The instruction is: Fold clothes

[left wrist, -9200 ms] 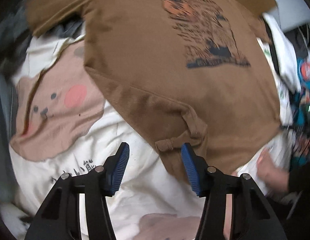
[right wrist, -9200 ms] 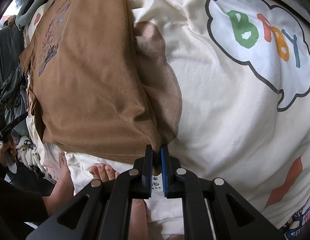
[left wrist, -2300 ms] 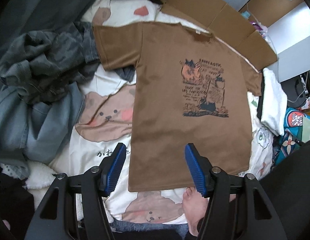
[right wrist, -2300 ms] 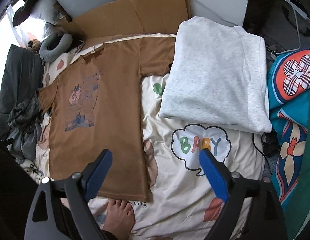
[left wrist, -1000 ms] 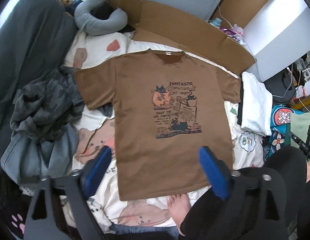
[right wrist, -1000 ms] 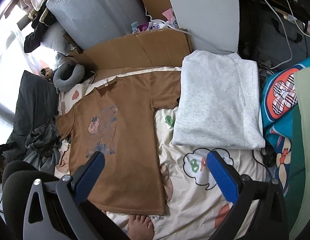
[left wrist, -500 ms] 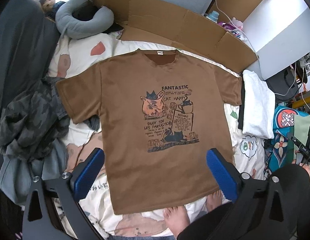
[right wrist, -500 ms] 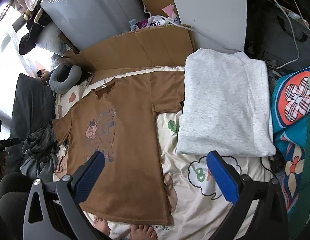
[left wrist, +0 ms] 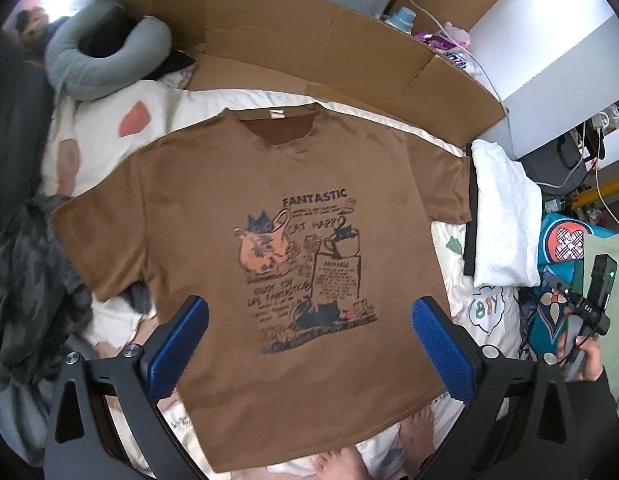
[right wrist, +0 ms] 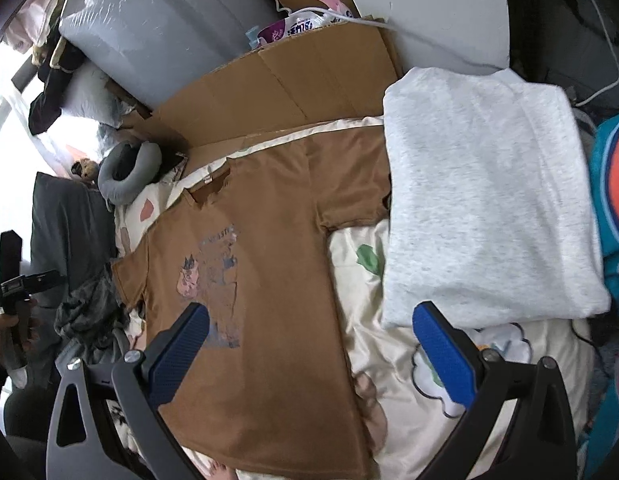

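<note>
The brown cotton T-shirt w/ a cat print lies flat, not folded, mid bed, left of a folded grey top; left gripper & right gripper wide apart, holding nothing.

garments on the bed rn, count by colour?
Brown: 1, the brown T-shirt spread flat, print up.
Light grey: 1, the folded grey top to its right.
Black: 1, a dark folded layer under that top.
Camo/grey heap at left: at least 1; cannot separate the pieces.
Total: at least 4.
</note>
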A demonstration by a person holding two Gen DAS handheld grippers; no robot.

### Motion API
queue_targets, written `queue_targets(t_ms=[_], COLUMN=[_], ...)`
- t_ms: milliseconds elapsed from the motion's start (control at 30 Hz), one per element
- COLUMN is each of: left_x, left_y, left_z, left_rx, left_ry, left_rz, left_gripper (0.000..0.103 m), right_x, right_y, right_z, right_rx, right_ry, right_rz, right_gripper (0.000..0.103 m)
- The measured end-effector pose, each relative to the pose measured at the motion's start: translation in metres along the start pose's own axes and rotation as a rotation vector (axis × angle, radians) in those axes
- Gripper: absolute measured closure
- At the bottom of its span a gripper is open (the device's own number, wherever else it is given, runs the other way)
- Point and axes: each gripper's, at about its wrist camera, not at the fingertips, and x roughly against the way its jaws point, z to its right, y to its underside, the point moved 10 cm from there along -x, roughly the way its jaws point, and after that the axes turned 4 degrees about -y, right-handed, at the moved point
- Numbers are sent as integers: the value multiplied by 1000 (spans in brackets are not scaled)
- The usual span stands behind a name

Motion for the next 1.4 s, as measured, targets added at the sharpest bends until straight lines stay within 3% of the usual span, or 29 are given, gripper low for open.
queue_targets(t_ms=[233, 533, 733, 933, 1267, 1400], left_x=[-28, -35, -60, -108, -178, -198], left_y=[-42, -116, -152, -149, -127, -122], left_z=[31, 79, 107, 136, 181, 200], left_rx=[-67, -189, -152, -182, -239, -276], left_ry=[44, 48, 92, 61, 81, 99], left_rz=[-25, -17, 28, 43, 34, 23], left_gripper=[1, 1, 1, 1, 1, 1], right_x=[-33, -68, -87, -105, -134, -142], right_y=[-10, -28, -34, -38, -44, -47], right_z=[3, 2, 13, 33, 56, 64], right_rx=[-45, -59, -61, -81, -112, -149], right_ry=[-43, -80, -9, 17, 64, 65], right_rz=[15, 29, 45, 46, 51, 65], right_gripper=[1, 1, 0, 7, 8, 15])
